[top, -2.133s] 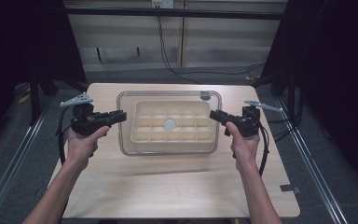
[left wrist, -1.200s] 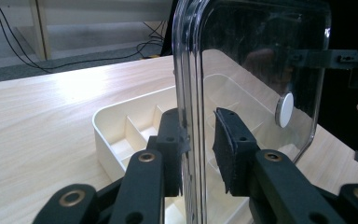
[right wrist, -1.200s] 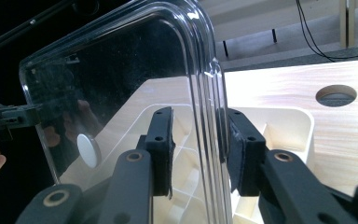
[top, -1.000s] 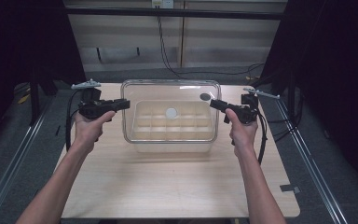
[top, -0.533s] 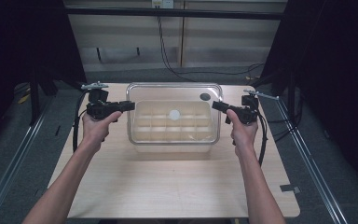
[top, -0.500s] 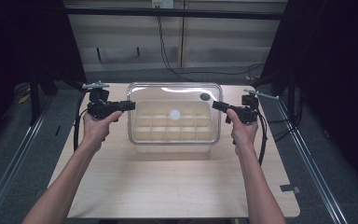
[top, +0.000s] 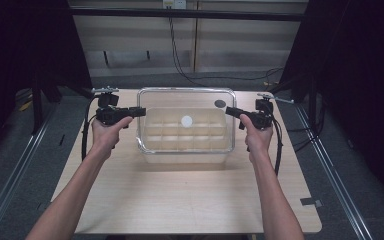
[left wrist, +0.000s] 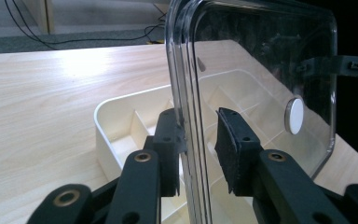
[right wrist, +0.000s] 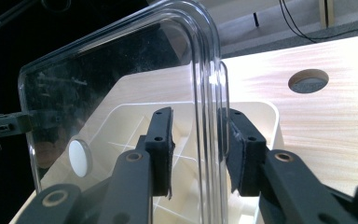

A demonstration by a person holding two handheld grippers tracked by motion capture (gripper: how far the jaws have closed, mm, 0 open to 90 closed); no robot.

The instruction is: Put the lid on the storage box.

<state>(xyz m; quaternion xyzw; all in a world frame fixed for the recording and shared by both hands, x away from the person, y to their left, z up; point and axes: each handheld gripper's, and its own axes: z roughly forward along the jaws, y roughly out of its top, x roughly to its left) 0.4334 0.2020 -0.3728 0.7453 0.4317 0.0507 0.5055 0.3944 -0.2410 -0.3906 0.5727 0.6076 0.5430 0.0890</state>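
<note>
Lid (top: 186, 118), one clear rectangle with a white knob (top: 186, 120), hangs level above one cream divided tray (top: 156, 148), long axis left-right; left gripper (top: 141, 111) and right gripper (top: 228, 112) each straddle an end edge, jaws slightly apart.

1. High view: camera fixed above the person's side, facing forward and down, far enough back to take in the whole wooden surface (top: 180, 200), both forearms, and the dark floor around it.
2. Left gripper view: camera rides low behind the left tongs (left wrist: 200, 147), looking along the black jaws, very close to the clear lid (left wrist: 261, 70) edge, facing across toward the right tongs (left wrist: 349, 65) far off.
3. Right gripper view: the mirror of it, right up against the lid's opposite edge, facing the left tongs (right wrist: 4, 123).
4. Shared by all three: lid, cream divided tray (top: 185, 145), the lid's white round knob (top: 186, 120).
</note>
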